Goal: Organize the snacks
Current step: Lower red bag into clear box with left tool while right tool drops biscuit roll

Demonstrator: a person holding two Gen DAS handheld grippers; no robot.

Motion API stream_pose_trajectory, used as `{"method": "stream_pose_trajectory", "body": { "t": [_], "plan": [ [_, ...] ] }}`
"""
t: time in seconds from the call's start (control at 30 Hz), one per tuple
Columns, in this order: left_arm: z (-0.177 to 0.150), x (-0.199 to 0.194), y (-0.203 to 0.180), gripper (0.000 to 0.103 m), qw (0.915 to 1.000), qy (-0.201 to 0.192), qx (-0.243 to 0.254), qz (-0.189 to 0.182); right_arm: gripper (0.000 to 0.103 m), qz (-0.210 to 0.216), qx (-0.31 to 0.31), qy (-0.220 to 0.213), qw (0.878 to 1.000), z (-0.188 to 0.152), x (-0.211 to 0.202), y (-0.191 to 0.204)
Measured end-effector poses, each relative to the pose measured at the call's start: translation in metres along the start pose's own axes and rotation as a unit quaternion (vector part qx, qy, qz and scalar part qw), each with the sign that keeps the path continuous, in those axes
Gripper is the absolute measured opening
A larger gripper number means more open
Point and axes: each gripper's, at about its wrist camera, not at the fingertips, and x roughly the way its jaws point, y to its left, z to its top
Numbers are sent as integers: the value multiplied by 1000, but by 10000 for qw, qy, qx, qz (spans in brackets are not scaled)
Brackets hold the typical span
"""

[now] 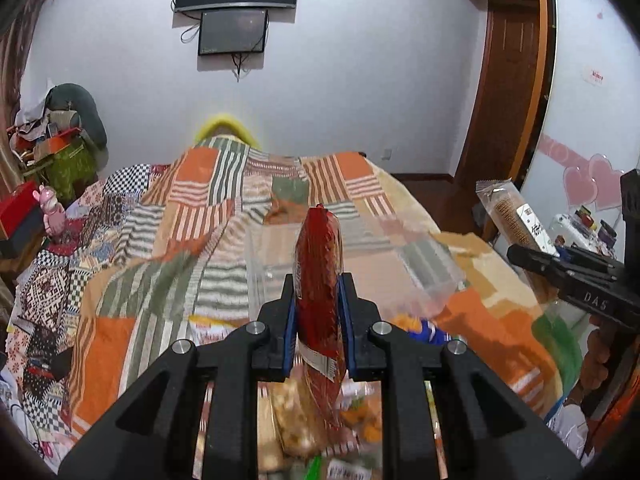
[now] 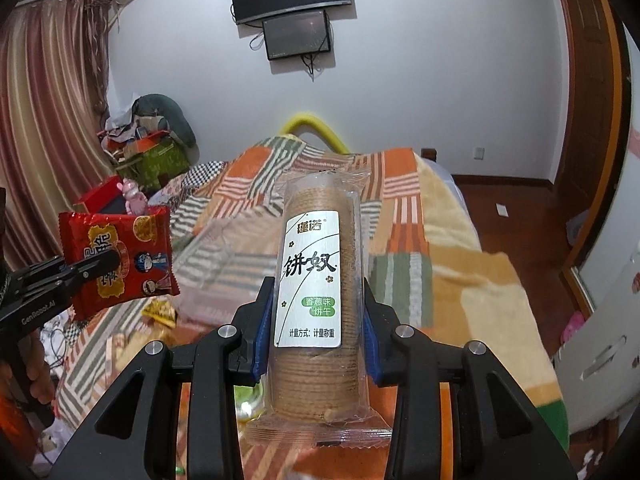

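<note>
Left gripper [image 1: 319,292] clamps a flat red foil snack packet [image 1: 319,280] edge-on (its printed face [image 2: 120,260] shows only at nine o'clock in the right view); right gripper [image 2: 319,312] grips a clear-wrapped cracker stack [image 2: 316,300].

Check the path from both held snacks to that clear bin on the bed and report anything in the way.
Nothing visible blocks either path. The left gripper holds the red snack packet and the right gripper holds the cracker sleeve, both raised above the bed. The clear bin lies just ahead on the patchwork blanket, with only open air between.
</note>
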Motion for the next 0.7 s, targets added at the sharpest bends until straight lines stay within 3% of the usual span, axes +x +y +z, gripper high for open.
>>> {"method": "stream_pose_trajectory", "body": {
  "t": [0.33, 0.7],
  "plan": [
    [23, 41, 5, 18, 9999, 85, 65, 56, 34, -63, -98, 29, 9999, 18, 36, 5],
    [22, 112, 19, 18, 9979, 622, -115, -153, 34, -67, -50, 569, 9983, 20, 91, 2]
  ]
}}
